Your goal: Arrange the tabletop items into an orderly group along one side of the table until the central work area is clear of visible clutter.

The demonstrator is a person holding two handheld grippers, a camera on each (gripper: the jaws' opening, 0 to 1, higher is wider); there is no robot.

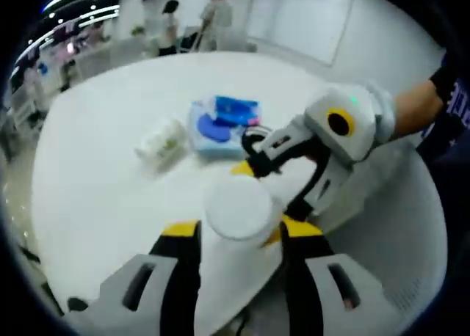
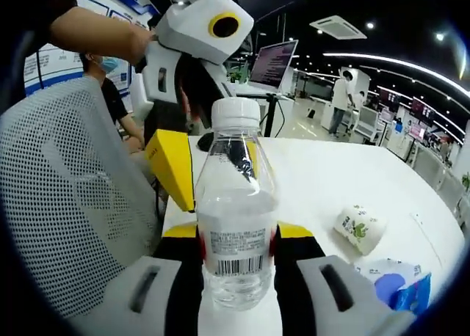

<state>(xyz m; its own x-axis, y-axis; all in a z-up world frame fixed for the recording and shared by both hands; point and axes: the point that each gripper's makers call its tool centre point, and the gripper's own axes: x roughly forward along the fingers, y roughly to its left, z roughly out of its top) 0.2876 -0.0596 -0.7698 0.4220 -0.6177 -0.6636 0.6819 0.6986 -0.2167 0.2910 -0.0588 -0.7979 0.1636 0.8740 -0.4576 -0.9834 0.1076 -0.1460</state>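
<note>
Both tongs clamp one clear water bottle (image 2: 236,218): right tongs (image 2: 236,237) squeeze its body, left tongs (image 1: 239,233) flank its white cap above the worktop (image 1: 103,160).

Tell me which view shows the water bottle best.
The right gripper view: the water bottle stands side-on between the jaws, with cap, label and barcode visible. The left gripper view looks down on its white cap.

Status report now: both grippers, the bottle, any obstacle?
Right gripper shut on water bottle. Left gripper jaws around the bottle cap, contact unclear. Tissue roll and blue packet on table.
</note>
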